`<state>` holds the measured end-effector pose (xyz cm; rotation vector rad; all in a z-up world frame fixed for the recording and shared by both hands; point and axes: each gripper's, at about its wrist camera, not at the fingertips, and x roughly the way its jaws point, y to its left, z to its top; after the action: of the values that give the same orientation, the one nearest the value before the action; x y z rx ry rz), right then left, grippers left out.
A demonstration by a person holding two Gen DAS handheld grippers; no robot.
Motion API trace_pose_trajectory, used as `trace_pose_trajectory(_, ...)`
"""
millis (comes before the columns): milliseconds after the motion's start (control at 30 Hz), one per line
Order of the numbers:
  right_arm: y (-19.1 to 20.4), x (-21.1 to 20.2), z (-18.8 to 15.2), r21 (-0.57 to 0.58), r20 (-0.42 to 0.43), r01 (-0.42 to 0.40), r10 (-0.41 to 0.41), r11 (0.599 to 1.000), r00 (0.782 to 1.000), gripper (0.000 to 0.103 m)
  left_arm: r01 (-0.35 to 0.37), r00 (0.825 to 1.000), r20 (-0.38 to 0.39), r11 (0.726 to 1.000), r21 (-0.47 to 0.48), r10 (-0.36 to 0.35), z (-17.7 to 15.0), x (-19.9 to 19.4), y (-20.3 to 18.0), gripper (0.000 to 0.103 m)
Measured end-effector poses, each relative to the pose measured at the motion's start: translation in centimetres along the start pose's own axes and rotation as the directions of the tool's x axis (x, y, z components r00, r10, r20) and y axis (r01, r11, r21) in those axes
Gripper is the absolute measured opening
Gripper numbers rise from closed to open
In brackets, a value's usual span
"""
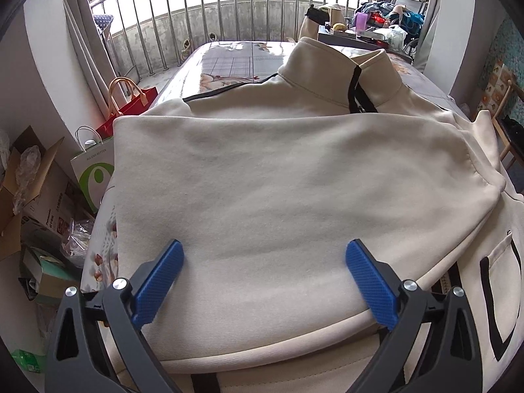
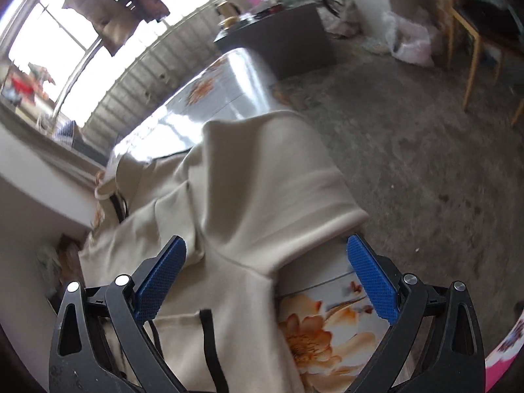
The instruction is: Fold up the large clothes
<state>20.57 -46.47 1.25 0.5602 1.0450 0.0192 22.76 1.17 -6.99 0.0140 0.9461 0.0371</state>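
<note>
A large cream zip-up jacket point(image 1: 278, 177) with black trim lies on a table covered with a floral cloth point(image 1: 229, 59). One side is folded across the body; the collar point(image 1: 340, 72) stands at the far end. My left gripper point(image 1: 264, 252) is open and empty, just above the folded panel near its front edge. In the right wrist view the jacket point(image 2: 249, 196) has a sleeve point(image 2: 288, 177) bunched up at the table's right edge. My right gripper point(image 2: 267, 249) is open and empty, its blue fingers point(image 2: 370, 275) straddling the sleeve's base above the cloth point(image 2: 327, 334).
Paper bags point(image 1: 131, 101) and cardboard boxes point(image 1: 36, 196) crowd the floor left of the table. A cluttered side table point(image 1: 366, 36) stands beyond the far end, by a metal railing point(image 1: 196, 23). A wooden chair point(image 2: 475, 32) stands on the floor to the right.
</note>
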Motion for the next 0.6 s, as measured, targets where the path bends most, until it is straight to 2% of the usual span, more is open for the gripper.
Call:
trace_pose_trajectory(67, -3.2, 0.8, 1.0, 0.145, -0.021, -0.041, 0.045, 0.989, 0.999, 0.095, 0.000, 1.000, 0.001, 1.000, 0.000, 0.000, 0.0, 0.0, 0.0, 0.098)
trace_pose_trajectory(167, -7.2, 2.9, 1.4, 0.345, -0.052, -0.118, 0.144, 0.931, 0.988, 0.095, 0.000, 1.000, 0.001, 1.000, 0.001, 0.000, 0.0, 0.0, 0.0, 0.098)
trace_pose_trajectory(233, -9.5, 4.8, 1.1, 0.469, -0.065, -0.158, 0.212, 0.869, 0.975, 0.094, 0.000, 1.000, 0.000, 1.000, 0.000, 0.000, 0.0, 0.0, 0.0, 0.098)
trace_pose_trajectory(367, -13.2, 8.6, 0.3, 0.668, -0.090, -0.179, 0.318, 0.722, 0.944, 0.094, 0.000, 1.000, 0.001, 1.000, 0.001, 0.000, 0.0, 0.0, 0.1, 0.098)
trace_pose_trajectory(467, -14.9, 10.8, -0.4, 0.754, -0.095, -0.187, 0.386, 0.630, 0.918, 0.094, 0.001, 1.000, 0.001, 1.000, 0.001, -0.001, 0.0, 0.0, 0.1, 0.098)
trace_pose_trajectory(500, -15.3, 11.6, -0.7, 0.781, -0.083, -0.203, 0.421, 0.591, 0.903, 0.094, 0.001, 1.000, 0.001, 1.000, 0.001, -0.001, -0.1, 0.0, 0.0, 0.098)
trace_pose_trajectory(600, -16.1, 13.1, -0.5, 0.825, -0.023, -0.257, 0.484, 0.504, 0.875, 0.094, 0.001, 1.000, 0.001, 1.000, 0.001, -0.001, 0.0, 0.0, 0.0, 0.098)
